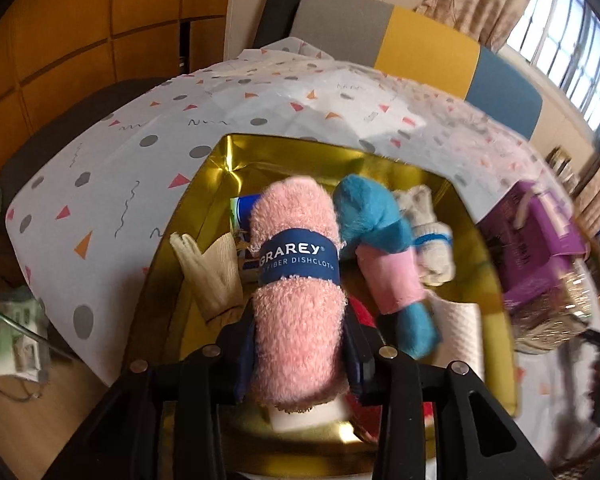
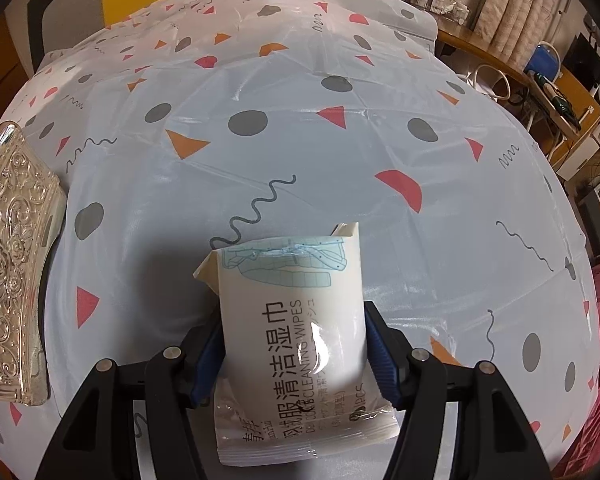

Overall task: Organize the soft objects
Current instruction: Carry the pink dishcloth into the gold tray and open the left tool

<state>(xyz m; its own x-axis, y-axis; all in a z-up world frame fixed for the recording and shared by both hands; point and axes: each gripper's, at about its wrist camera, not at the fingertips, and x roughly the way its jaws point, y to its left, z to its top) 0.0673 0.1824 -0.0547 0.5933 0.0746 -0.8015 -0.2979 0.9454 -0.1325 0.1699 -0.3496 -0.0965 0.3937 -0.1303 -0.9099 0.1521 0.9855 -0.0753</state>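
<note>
The left gripper [image 1: 300,356] has its fingers [image 1: 354,354] closed on the lower end of a pink dishcloth [image 1: 298,280], a fluffy roll bound by a navy paper band [image 1: 298,260]; the roll fills the centre of the left wrist view and hangs over an open gold box [image 1: 220,160] on the patterned desk [image 1: 100,168]. The pads sink into the pile, so it looks light, squashy and unlikely to slip or be hurt by a drop; the band is the stiffest part and probably the surest place to grip, while a hold near one end lets the far end sag. In the box, right of the roll, lie a blue and pink plush roll [image 1: 384,256], a grey-white sock bundle [image 1: 428,236] and a white paper roll [image 1: 460,332]; a beige glove [image 1: 212,268] lies to the left. The right gripper [image 2: 292,360] holds a wipes pack [image 2: 296,320] across its middle, fingers [image 2: 206,364] set fairly wide and pressing both sides, low in the centre of the right wrist view above the desk [image 2: 300,120]. The pack's film is glossy, so it may slide; it seems soft, slightly heavier, and best held across the body, not by the crimped seam. An embossed silver lid or box side [image 2: 12,260] sits at the left edge.
</note>
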